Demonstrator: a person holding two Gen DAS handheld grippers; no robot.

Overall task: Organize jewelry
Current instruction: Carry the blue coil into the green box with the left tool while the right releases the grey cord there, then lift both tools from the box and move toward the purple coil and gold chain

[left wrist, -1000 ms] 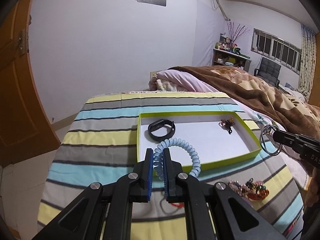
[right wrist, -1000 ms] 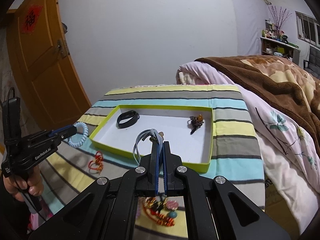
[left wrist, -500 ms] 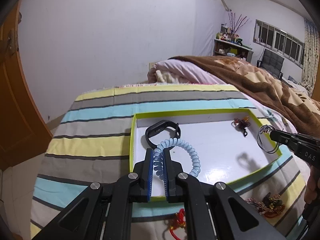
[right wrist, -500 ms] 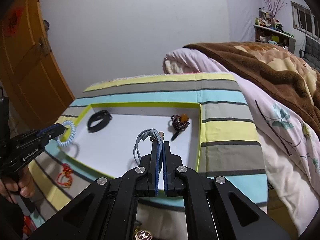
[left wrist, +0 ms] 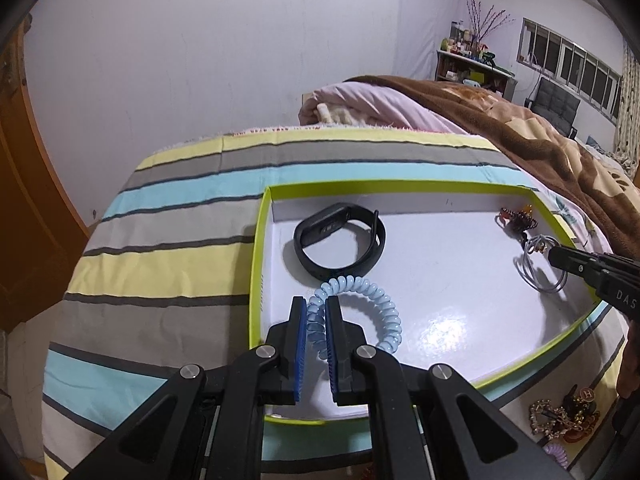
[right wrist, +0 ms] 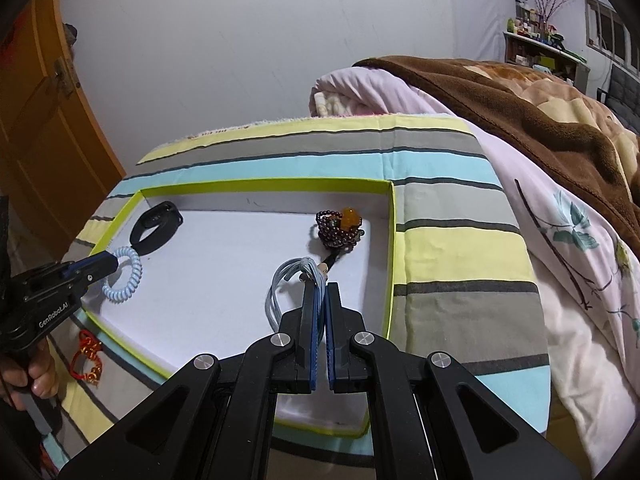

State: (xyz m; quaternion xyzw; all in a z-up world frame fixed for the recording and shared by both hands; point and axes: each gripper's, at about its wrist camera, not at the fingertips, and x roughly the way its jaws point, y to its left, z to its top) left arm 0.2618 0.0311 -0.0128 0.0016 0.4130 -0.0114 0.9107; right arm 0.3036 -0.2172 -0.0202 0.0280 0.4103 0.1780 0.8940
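A shallow white tray with a lime-green rim (left wrist: 256, 280) (right wrist: 390, 264) lies on a striped cloth. My left gripper (left wrist: 317, 306) is shut on a light-blue coil bracelet (left wrist: 384, 304), held low over the tray's left part; it also shows in the right wrist view (right wrist: 128, 276). My right gripper (right wrist: 323, 292) is shut on a grey-blue cord bracelet (right wrist: 280, 292), held low over the tray's right part, also seen in the left wrist view (left wrist: 536, 276). A black band (left wrist: 340, 240) (right wrist: 156, 226) and a dark bead bracelet with an amber bead (right wrist: 340, 228) (left wrist: 518, 218) lie in the tray.
Loose gold and red trinkets (left wrist: 564, 416) and a lilac coil (left wrist: 554, 454) lie on the cloth right of the tray. A red knotted cord (right wrist: 88, 356) lies left of it. A brown blanket (right wrist: 520, 92) covers the bed at right; an orange door (right wrist: 36, 128) stands at left.
Both grippers have moved forward and down over the tray, each still holding its bracelet. The tray now fills more of both views.
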